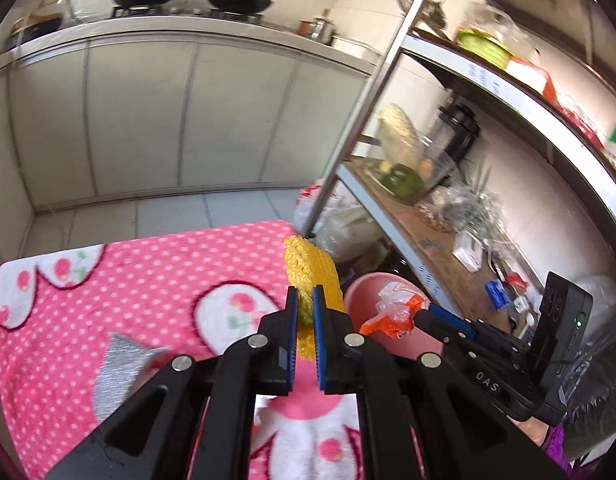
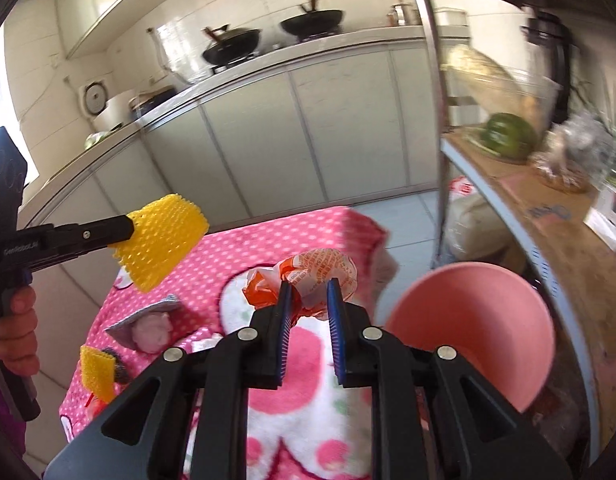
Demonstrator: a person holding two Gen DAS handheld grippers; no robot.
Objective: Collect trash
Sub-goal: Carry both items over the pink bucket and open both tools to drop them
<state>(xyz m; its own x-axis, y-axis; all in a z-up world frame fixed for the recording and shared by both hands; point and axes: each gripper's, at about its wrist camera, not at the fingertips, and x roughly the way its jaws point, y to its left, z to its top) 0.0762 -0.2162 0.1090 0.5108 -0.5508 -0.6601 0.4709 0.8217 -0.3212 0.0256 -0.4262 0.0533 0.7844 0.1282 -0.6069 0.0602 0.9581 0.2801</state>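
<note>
My left gripper (image 1: 305, 294) is shut on a yellow foam net (image 1: 313, 276) and holds it above the pink dotted tablecloth (image 1: 148, 272); the net also shows in the right wrist view (image 2: 160, 240). My right gripper (image 2: 309, 286) is shut on a crumpled orange-and-white wrapper (image 2: 319, 274), held above the cloth just left of a pink bin (image 2: 475, 320). The wrapper (image 1: 391, 312) and the bin (image 1: 371, 292) also show in the left wrist view.
On the cloth lie a silver wrapper with pink tissue (image 2: 148, 324), a second yellow foam net (image 2: 96, 372) and a grey scrap (image 1: 120, 368). A metal shelf rack (image 1: 387, 92) with cluttered shelves stands right. Kitchen cabinets (image 1: 148, 120) are behind.
</note>
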